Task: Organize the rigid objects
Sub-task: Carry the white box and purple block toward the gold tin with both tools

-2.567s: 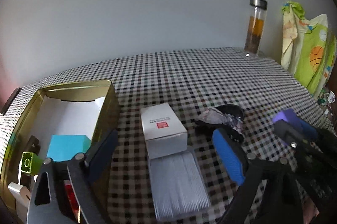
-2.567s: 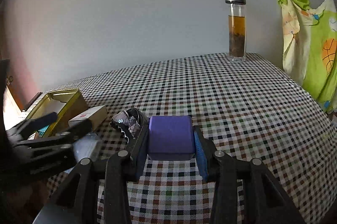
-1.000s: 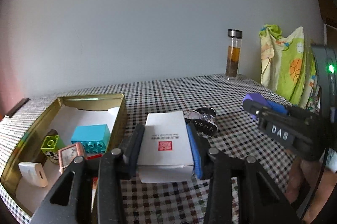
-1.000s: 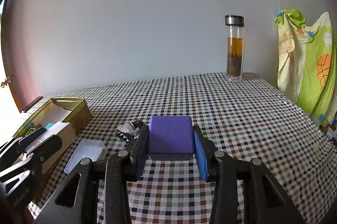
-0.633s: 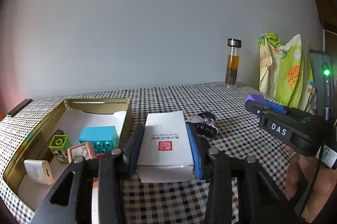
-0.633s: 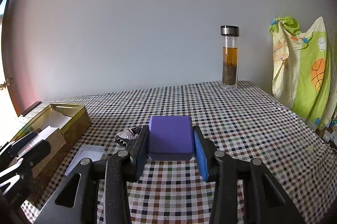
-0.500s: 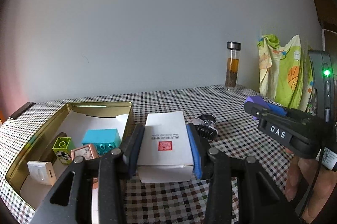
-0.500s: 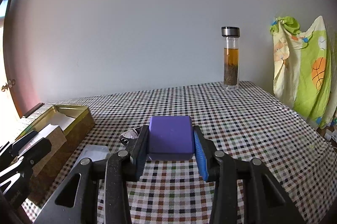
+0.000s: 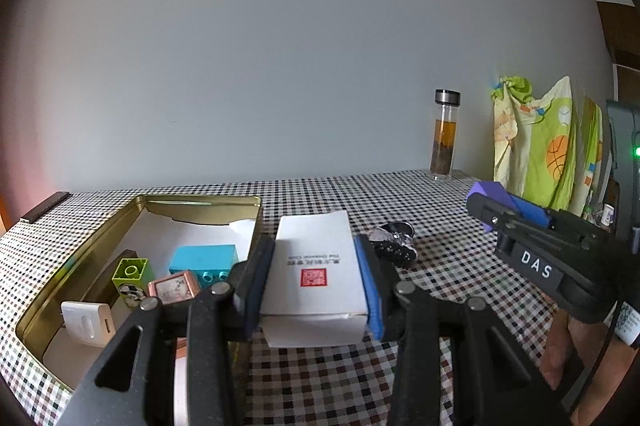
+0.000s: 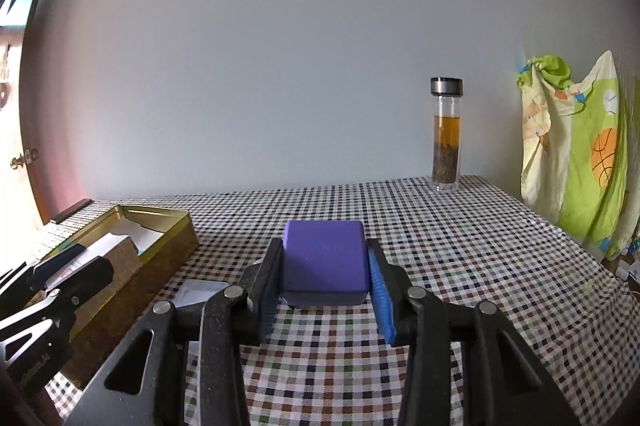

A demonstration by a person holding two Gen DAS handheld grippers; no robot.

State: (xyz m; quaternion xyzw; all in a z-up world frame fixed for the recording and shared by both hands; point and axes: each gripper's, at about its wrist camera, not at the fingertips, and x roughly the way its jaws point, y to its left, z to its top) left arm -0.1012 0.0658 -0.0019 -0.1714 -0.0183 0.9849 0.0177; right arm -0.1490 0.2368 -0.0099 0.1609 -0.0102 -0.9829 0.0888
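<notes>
Left of the fingers lies the gold tin, toys inside. The left gripper is clamped on the long sides of a white carton: likely light, stiff, but crushable if squeezed. Farther right, the right gripper pinches a purple block, seemingly solid and smooth-sided. Both hands point slightly downward over the checked tablecloth.

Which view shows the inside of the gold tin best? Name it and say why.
The left wrist view: it looks down into the gold tin, showing the teal brick, the green block and the white charger. The right wrist view shows the tin side-on at the left edge, its contents mostly hidden.
</notes>
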